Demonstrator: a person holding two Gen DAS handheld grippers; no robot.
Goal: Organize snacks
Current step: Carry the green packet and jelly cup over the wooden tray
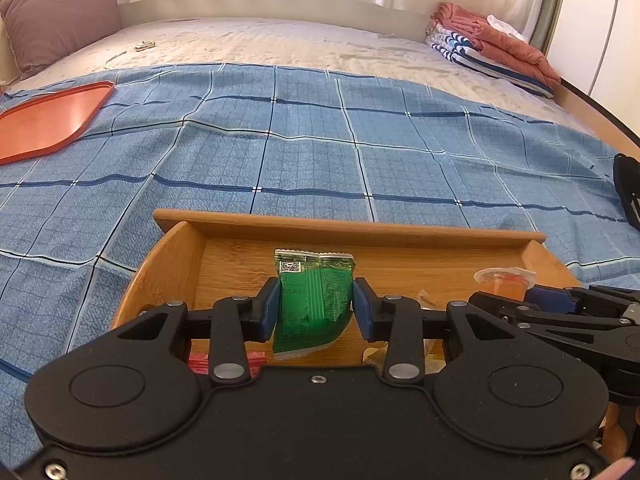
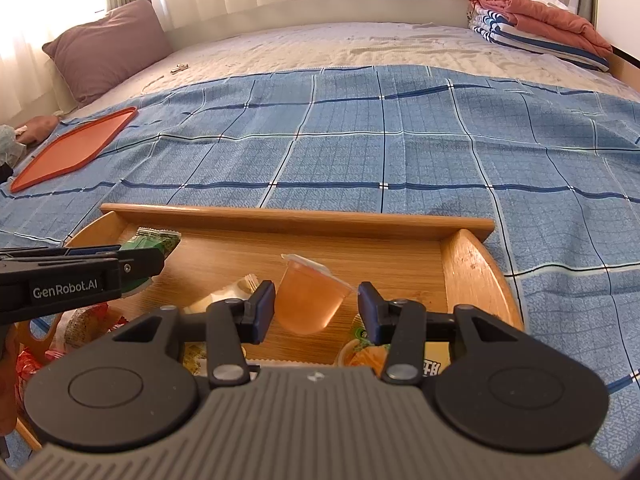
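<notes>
Jaws: left gripper (image 1: pixel 314 306) pinches green packet (image 1: pixel 310 304); right gripper (image 2: pixel 316 306) pinches jelly cup (image 2: pixel 310 298); "GenRobot.AI" legible.

Packet (image 1: pixel 310 304) left of jelly cup (image 1: pixel 502 282), both over tray (image 1: pixel 344 226).

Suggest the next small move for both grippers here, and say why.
Probably carry both snacks left toward the orange tray and set them down there. The left gripper already pinches the green packet, and the right gripper has the jelly cup between its jaws, both above the wooden tray. The orange tray looks bare where visible.
</notes>
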